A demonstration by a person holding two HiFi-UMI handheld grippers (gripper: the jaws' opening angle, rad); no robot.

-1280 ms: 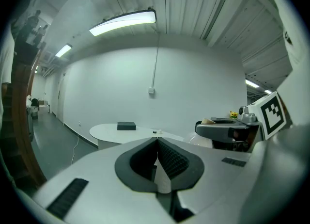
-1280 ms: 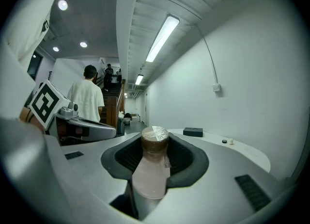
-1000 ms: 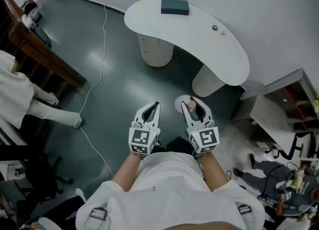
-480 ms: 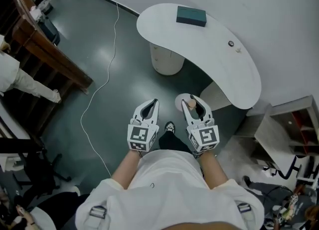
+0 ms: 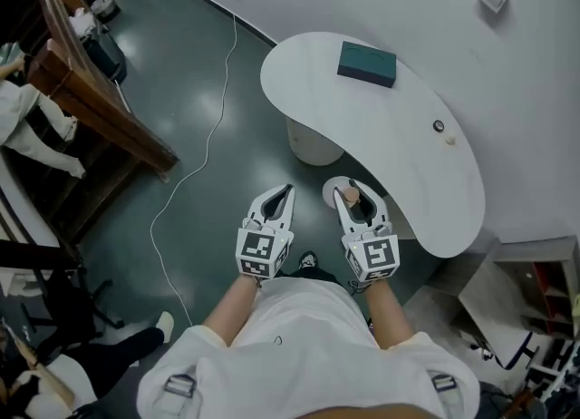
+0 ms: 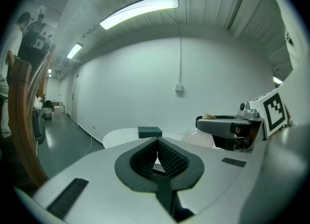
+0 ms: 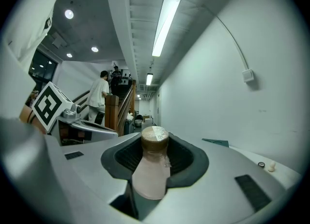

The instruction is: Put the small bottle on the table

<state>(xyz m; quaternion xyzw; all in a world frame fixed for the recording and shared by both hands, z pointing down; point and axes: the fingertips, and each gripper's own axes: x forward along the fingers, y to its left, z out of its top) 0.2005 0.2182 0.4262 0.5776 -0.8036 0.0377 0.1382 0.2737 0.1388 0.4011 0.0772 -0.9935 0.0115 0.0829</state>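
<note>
The small bottle (image 5: 348, 195), pale-bodied with a brown cap, stands upright in my right gripper (image 5: 359, 201), which is shut on its neck; its rounded body (image 5: 333, 190) hangs below the jaws. In the right gripper view the bottle (image 7: 151, 169) fills the gap of that right gripper (image 7: 155, 143). Beside it, my left gripper (image 5: 277, 201) is shut with nothing in it, and its tips meet in the left gripper view (image 6: 157, 141). Both are held over the dark floor just short of the white curved table (image 5: 399, 145), whose near edge lies right of the bottle.
A dark teal box (image 5: 367, 63) lies on the table's far part, and two small items (image 5: 441, 130) sit near its wall side. A white cable (image 5: 201, 159) runs over the floor. A wooden railing (image 5: 100, 100) and people stand at left; shelves (image 5: 535, 290) at lower right.
Both grippers, the right one still holding the bottle, have come closer to the table; the table now reaches down beside the right gripper. The jaws look unchanged.
</note>
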